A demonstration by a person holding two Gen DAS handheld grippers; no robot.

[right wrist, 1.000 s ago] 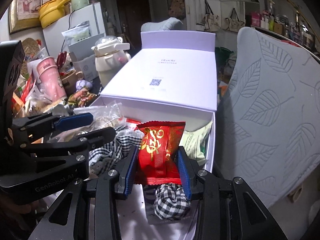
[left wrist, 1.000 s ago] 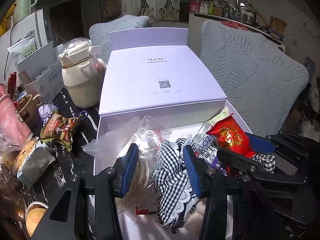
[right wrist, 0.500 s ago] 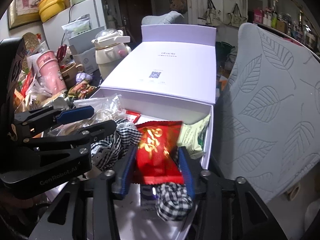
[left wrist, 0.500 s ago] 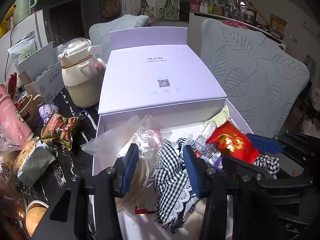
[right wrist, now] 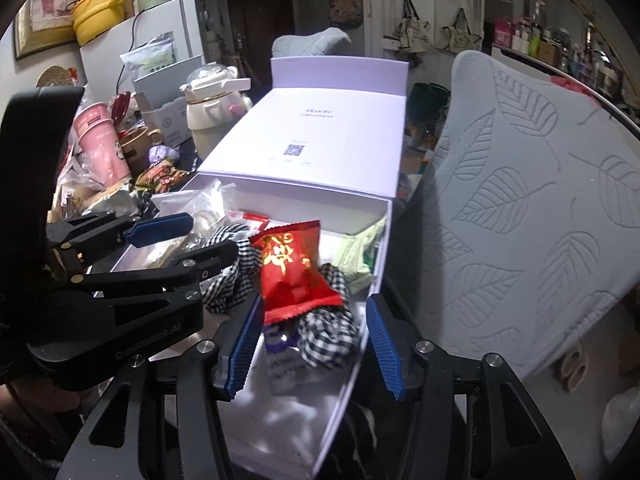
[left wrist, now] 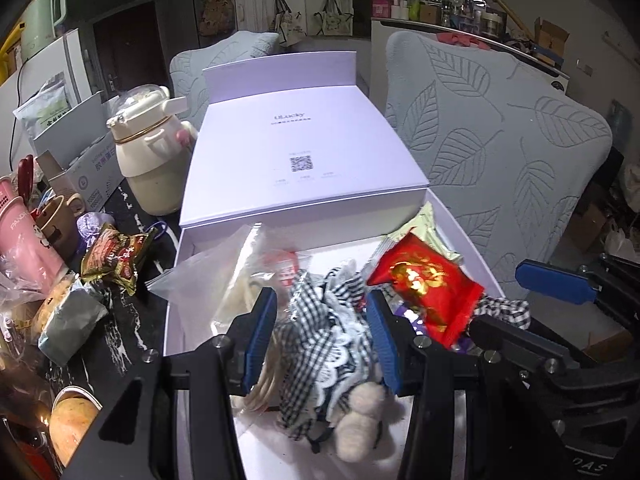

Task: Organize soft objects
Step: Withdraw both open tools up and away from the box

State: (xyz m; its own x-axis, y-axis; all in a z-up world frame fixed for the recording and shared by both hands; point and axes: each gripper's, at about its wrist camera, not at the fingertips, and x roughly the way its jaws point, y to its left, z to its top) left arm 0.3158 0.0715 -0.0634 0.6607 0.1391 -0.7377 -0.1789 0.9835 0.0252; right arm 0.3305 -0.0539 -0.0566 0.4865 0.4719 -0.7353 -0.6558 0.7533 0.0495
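- Right gripper (right wrist: 314, 344): jaws are opening. The red snack packet (right wrist: 294, 274) lies between and just ahead of them, and the pads no longer press on it. It rests inside the white box (right wrist: 376, 276), on top of a checked scrunchie (right wrist: 328, 330) and a purple wrapper (right wrist: 276, 338).
- Left gripper (left wrist: 322, 336): jaws partly apart, with the checked cloth doll (left wrist: 328, 344) between them. I cannot tell whether the pads press on the fabric or merely flank it.
- Risk: the red snack packet sits tilted on a soft, uneven heap near the right wall of the box. Judged from its perch, it could slide toward that wall or off the pile if the right gripper brushes it while backing away.
- Risk: the doll's lace trim and the clear plastic bag (left wrist: 224, 276) lie against the left gripper's pads. A lift from here could drag the bag along or snag the lace, disturbing what is already packed.
- Risk: the two grippers work close together over the same box, so a careless sideways move could knock one against the other.
- Count, inside the box: one red snack packet, one checked doll, one checked scrunchie, one clear plastic bag, one pale green packet (right wrist: 356, 256), one purple wrapper.
- Count, on the desk (left wrist: 120, 320) left of the box: one brown snack bag (left wrist: 116, 256), one cream bottle (left wrist: 150, 160), one pink cup (left wrist: 24, 240); further clutter there is too tangled to count.
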